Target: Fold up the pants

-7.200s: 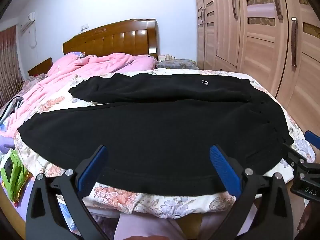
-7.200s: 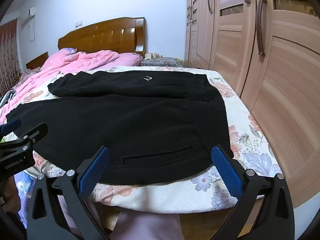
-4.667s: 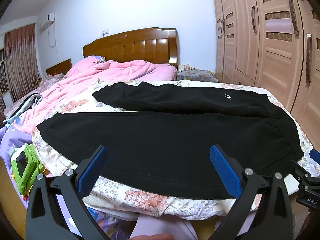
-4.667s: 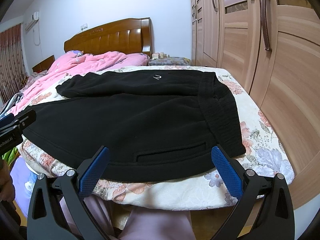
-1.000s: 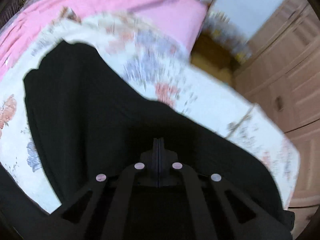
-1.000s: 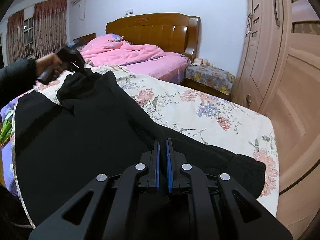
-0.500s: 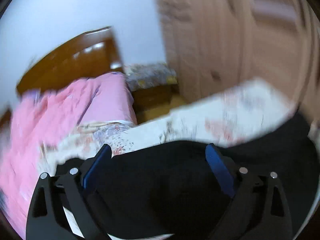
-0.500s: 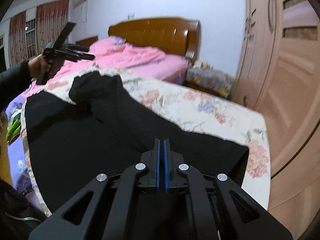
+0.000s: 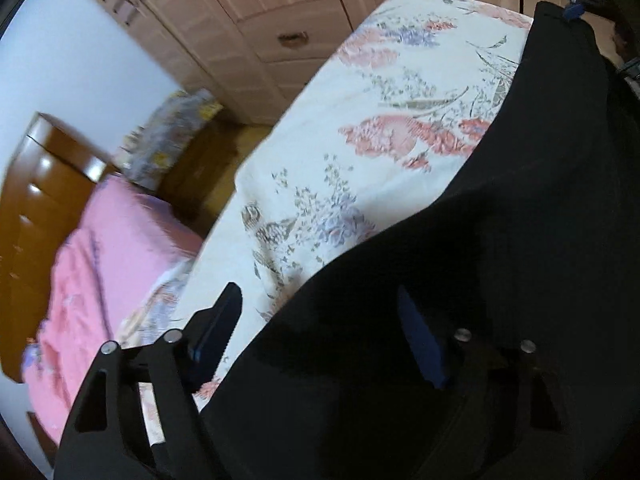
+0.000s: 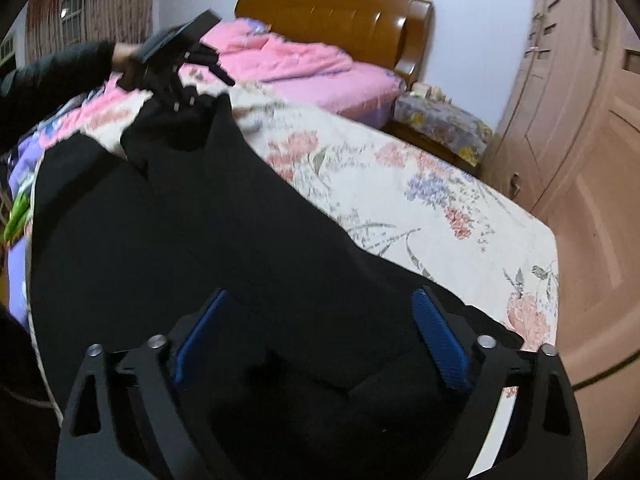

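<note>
The black pants (image 10: 192, 248) lie on the flowered bed sheet (image 10: 432, 200), one leg folded over onto the other along the near side. My right gripper (image 10: 320, 344) is open just above the waist end of the pants. My left gripper (image 9: 320, 328) is open over the leg end of the pants (image 9: 500, 280); it also shows in the right wrist view (image 10: 188, 60), at the far left, above the cuff. Neither gripper holds cloth.
A pink quilt (image 10: 296, 60) and a wooden headboard (image 10: 340, 12) are at the bed's head. A nightstand with a flowered cover (image 10: 440, 120) stands beside it. Wardrobe doors (image 10: 580, 160) line the right side. Green and purple items (image 10: 18, 204) lie at the left edge.
Both grippers were shut on the pants a second ago, carrying the far leg over the near one. The left opened first, then the right. The folded leg now lies released.
</note>
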Motion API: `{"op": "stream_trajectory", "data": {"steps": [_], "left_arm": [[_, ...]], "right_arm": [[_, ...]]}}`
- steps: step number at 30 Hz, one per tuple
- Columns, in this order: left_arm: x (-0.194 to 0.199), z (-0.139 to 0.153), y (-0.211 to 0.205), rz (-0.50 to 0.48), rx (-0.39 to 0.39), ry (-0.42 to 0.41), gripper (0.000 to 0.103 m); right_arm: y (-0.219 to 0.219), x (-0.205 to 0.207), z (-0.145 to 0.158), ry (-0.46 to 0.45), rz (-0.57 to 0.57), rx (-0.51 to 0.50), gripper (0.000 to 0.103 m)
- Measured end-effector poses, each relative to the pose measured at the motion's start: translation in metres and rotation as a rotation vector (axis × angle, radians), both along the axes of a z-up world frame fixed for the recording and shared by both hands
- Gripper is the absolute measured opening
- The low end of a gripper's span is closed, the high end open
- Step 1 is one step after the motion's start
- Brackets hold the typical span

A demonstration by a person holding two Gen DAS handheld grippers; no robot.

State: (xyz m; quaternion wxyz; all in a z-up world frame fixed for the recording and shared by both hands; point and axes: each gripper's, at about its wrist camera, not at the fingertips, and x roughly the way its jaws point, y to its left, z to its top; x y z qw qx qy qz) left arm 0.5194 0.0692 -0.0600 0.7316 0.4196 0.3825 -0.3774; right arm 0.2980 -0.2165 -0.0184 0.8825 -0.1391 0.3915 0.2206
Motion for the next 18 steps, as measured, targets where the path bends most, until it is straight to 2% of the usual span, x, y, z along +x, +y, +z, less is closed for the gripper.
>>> {"op": "stream_trajectory", "data": {"steps": [3,5,7,8,10,11,12,13,17,18], "left_arm": [[0.02,-0.014,0.015,0.022,-0.02,0.108,0.069],[0.025,-0.024,0.027,0.052,-0.041,0.19,0.062],[0.028,-0.026,0.035,0.084,-0.116,0.23,0.05],[0.027,-0.025,0.039,0.095,-0.138,0.233,0.048],[0.022,-0.023,0.044,0.102,-0.159,0.213,0.03],[0.02,-0.02,0.046,0.105,-0.17,0.21,0.028],[0.014,-0.016,0.048,0.109,-0.181,0.187,0.023],[0.009,-0.011,0.048,0.109,-0.18,0.167,0.02],[-0.021,0.024,0.046,0.105,-0.183,0.038,0.017],[-0.033,0.038,0.048,0.103,-0.189,-0.001,0.017]], "right_arm": [[0.011,0.0,-0.013,-0.001,0.04,-0.061,0.084],[0.019,0.0,-0.024,0.0,0.061,-0.124,0.075],[0.023,-0.002,-0.033,-0.004,0.071,-0.179,0.067],[0.025,-0.006,-0.037,-0.026,0.073,-0.212,0.065],[0.025,-0.013,-0.037,-0.065,0.077,-0.254,0.051],[0.024,-0.015,-0.035,-0.074,0.074,-0.256,0.047],[0.023,-0.018,-0.032,-0.086,0.074,-0.252,0.034],[0.024,-0.022,-0.028,-0.109,0.079,-0.256,0.025],[0.028,-0.03,-0.015,-0.154,0.076,-0.286,0.02],[0.027,-0.032,-0.011,-0.166,0.072,-0.288,0.015]]}}
